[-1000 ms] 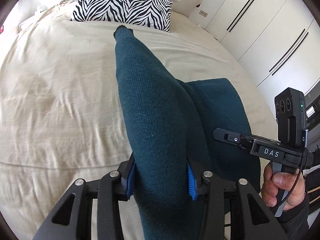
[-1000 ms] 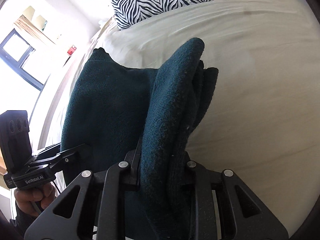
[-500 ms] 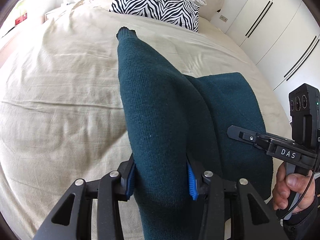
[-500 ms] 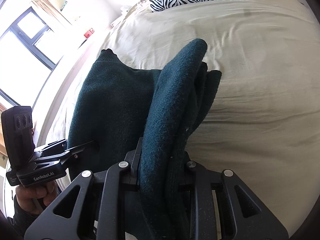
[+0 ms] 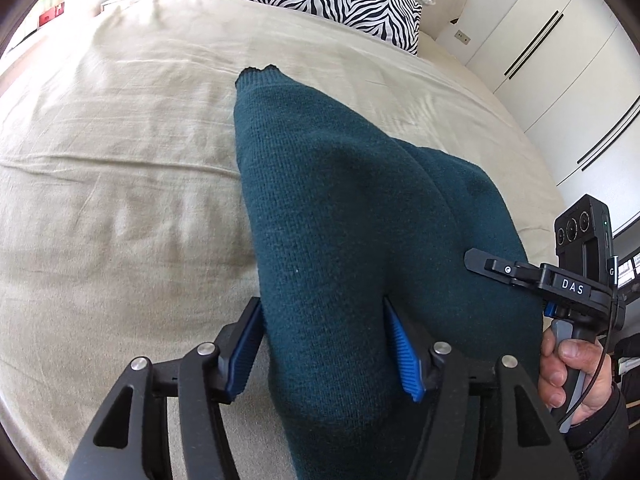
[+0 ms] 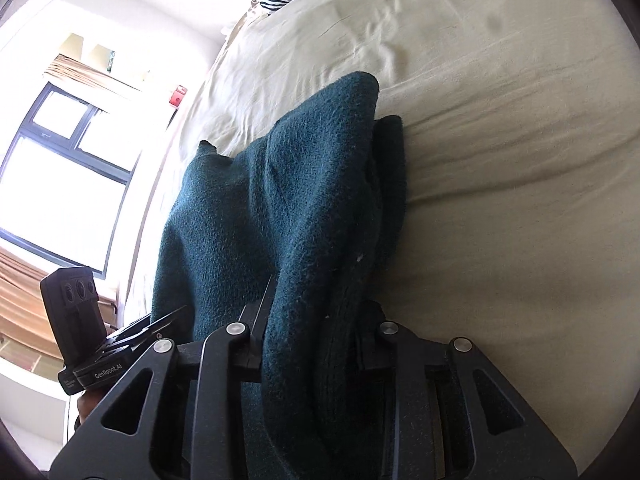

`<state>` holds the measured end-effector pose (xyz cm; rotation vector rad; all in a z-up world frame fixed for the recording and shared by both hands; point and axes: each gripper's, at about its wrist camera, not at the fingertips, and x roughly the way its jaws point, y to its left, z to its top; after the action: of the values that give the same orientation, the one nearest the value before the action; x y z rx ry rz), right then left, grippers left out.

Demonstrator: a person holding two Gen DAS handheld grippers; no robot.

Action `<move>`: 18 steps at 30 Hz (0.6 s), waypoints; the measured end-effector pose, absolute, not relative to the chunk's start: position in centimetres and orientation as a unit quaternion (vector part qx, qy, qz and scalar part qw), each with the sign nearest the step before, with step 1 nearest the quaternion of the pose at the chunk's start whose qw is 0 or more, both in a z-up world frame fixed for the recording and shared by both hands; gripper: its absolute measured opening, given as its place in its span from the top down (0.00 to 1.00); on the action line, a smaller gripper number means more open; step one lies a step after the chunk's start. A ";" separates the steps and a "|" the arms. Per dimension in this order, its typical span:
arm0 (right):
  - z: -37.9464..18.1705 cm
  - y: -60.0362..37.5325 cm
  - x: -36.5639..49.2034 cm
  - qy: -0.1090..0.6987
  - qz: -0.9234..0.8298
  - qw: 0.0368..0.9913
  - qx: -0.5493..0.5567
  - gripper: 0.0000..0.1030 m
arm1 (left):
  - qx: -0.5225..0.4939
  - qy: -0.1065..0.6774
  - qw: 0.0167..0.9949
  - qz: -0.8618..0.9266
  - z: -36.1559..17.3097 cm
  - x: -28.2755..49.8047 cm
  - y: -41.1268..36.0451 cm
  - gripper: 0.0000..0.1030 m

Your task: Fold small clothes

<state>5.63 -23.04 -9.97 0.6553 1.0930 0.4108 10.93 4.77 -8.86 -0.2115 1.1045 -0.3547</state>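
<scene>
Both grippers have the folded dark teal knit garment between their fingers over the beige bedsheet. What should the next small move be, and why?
Probably let go fully and draw both grippers back. The dark teal knit garment already lies doubled on the beige bedsheet. The left gripper is opening, its blue pads standing off the cloth between them. The right gripper is opening too, though the bunched knit still fills its gap.

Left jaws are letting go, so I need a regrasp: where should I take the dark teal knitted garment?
Judging by its pose, take the dark teal knitted garment at its far ribbed corner, coming over the beige bedsheet from its left: that edge lies free and flat.
</scene>
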 end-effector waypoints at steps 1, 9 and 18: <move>-10.2 -23.2 5.5 0.503 0.193 0.785 0.306 0.75 | -0.096 0.519 0.833 -0.166 -8.8 10.8 4.7 0.38; -7.2 -24.3 3.7 0.479 0.131 0.819 0.286 0.58 | -0.113 0.498 0.845 -0.159 -7.8 8.9 5.7 0.36; -0.1 -24.3 -3.1 0.369 0.006 0.916 0.156 0.49 | -0.068 0.360 0.921 -0.135 -0.3 2.3 6.4 0.14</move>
<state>-3.15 -24.32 -0.11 0.3212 0.7590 0.0132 2.32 6.41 -0.33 -0.1400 0.7392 -0.2779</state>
